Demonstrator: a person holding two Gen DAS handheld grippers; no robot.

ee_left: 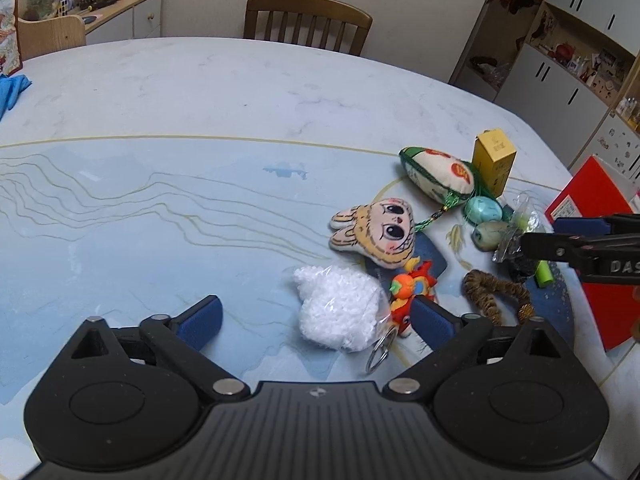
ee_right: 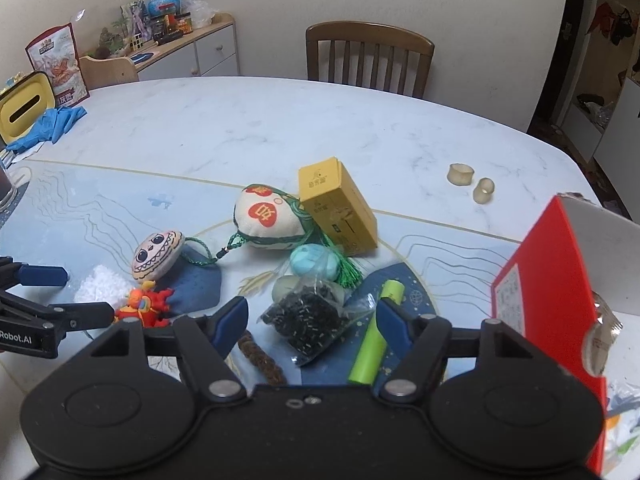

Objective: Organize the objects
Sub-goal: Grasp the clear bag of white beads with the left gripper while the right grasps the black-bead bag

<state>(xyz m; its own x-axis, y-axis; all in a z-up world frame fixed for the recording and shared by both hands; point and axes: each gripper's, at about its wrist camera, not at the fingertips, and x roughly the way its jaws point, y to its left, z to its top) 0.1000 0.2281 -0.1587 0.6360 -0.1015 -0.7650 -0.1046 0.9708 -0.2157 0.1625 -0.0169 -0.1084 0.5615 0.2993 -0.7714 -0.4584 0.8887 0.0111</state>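
Note:
My left gripper (ee_left: 316, 316) is open, its fingers either side of a clear bag of white beads (ee_left: 340, 312) with a key ring; a red-orange toy (ee_left: 410, 292) touches its right finger. My right gripper (ee_right: 310, 316) is open around a clear bag of black beads (ee_right: 308, 316), with a green tube (ee_right: 378, 340) by its right finger. A plush face (ee_left: 380, 236), an embroidered sachet (ee_right: 268, 220), a yellow box (ee_right: 340, 208) and a teal egg (ee_right: 314, 262) lie behind.
A red box (ee_right: 548, 312) stands at the right table edge. Two small beige rings (ee_right: 460, 174) lie far right. A brown braided cord (ee_left: 492, 292) lies near the toys. Blue gloves (ee_right: 52, 124) and a yellow case (ee_right: 24, 110) sit far left. A chair (ee_right: 368, 60) stands behind the table.

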